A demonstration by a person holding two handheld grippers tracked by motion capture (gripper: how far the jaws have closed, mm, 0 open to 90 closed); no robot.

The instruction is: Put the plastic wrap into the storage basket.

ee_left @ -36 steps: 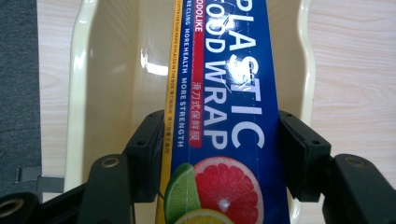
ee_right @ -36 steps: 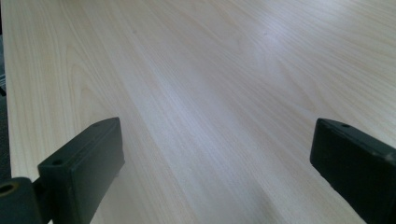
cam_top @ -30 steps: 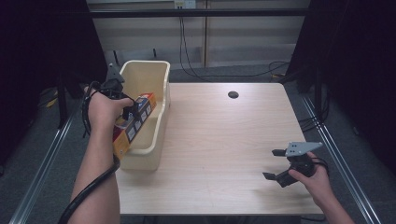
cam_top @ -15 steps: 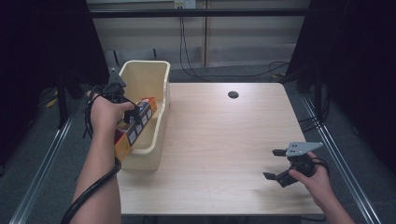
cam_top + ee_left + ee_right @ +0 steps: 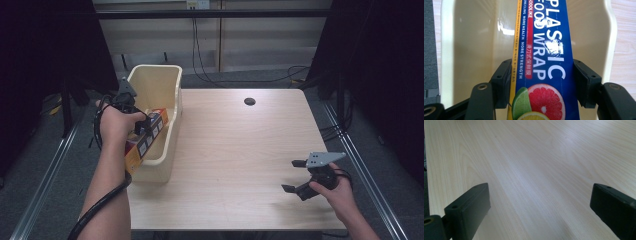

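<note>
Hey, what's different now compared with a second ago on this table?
The left gripper, shut on the plastic wrap box, has carried it slightly lower into the cream bin; the box's far end now sits deeper inside. The right gripper stays open above the table, unmoved.

A light wooden table [image 5: 240,150] is seen, with a dark round hole [image 5: 249,101] near its far edge. Black cables [image 5: 200,65] are trailed across the grey floor [image 5: 45,175] behind.
</note>
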